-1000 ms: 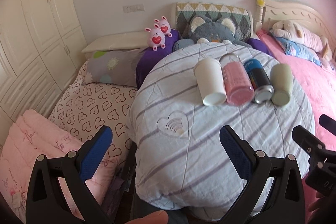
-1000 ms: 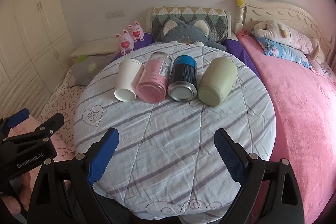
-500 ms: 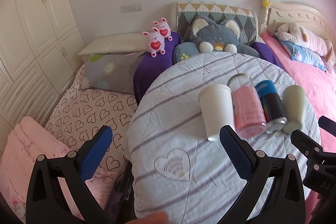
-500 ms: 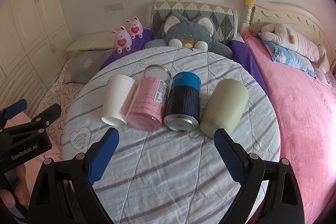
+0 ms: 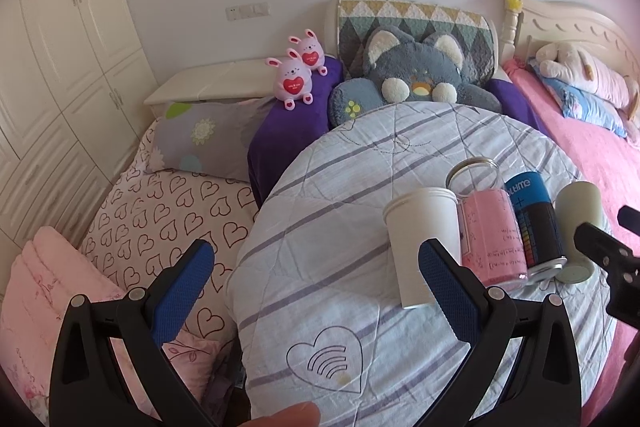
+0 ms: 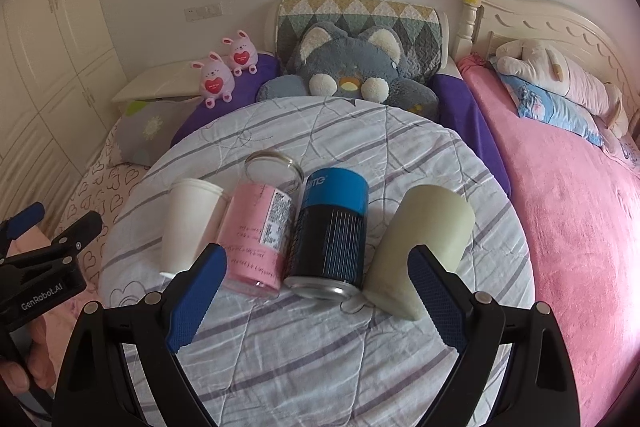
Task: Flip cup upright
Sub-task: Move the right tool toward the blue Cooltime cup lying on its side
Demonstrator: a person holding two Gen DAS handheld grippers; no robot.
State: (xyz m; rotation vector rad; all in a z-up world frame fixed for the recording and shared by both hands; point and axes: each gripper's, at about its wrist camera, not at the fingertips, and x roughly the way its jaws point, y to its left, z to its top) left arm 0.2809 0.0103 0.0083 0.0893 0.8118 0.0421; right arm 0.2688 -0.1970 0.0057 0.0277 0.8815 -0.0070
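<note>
Four containers lie on their sides in a row on the round striped table (image 6: 320, 347): a white cup (image 6: 188, 223), a pink-labelled glass jar (image 6: 260, 231), a blue-and-black can (image 6: 332, 231) and a pale green cup (image 6: 420, 251). They also show in the left wrist view: white cup (image 5: 424, 239), jar (image 5: 488, 227), can (image 5: 536, 223), green cup (image 5: 580, 223). My right gripper (image 6: 316, 291) is open, just short of the can's and jar's near ends. My left gripper (image 5: 316, 287) is open, left of the white cup, over the table's left part.
A grey cat plush (image 6: 352, 67) and two pink bunny toys (image 6: 224, 75) sit behind the table. A pink bed (image 6: 580, 207) lies to the right, heart-print bedding (image 5: 160, 211) to the left. White wardrobes (image 5: 60, 67) line the left wall.
Both grippers have moved forward and down toward the table; the containers now look larger and closer. The left gripper has shifted left of the row. Both stay open.
</note>
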